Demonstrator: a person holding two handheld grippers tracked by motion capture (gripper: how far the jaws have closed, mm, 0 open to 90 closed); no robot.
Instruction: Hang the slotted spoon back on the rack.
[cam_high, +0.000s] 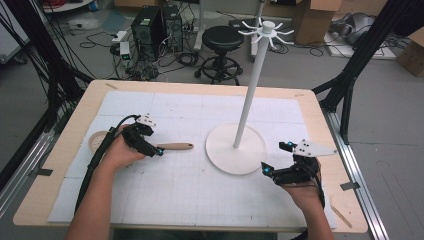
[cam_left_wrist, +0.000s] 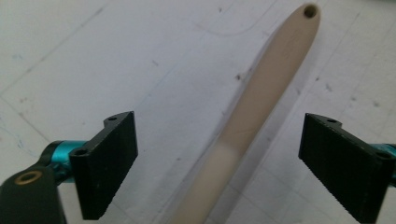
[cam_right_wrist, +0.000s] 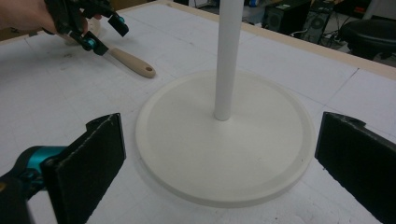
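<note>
A utensil's beige handle (cam_high: 176, 146) with a hole at its end lies flat on the white mat, left of centre. My left gripper (cam_high: 159, 150) sits low over its near part. In the left gripper view the handle (cam_left_wrist: 261, 102) runs between the two black jaws of the left gripper (cam_left_wrist: 219, 126), with clear gaps on both sides; the jaws are open. The utensil's other end is hidden under the hand. My right gripper (cam_high: 276, 158) rests at the right, open and holding nothing, facing the white stand's round base (cam_right_wrist: 224, 158). In that view the left gripper (cam_right_wrist: 100, 35) shows far off on the handle (cam_right_wrist: 133, 63).
The white stand's pole (cam_high: 248, 95) rises from its base (cam_high: 222, 155) at mid-table and ends in a ring of hooks (cam_high: 265, 30). A round beige ring-like thing (cam_high: 96, 141) lies by the left hand. The wooden table edge (cam_high: 200, 86) frames the mat.
</note>
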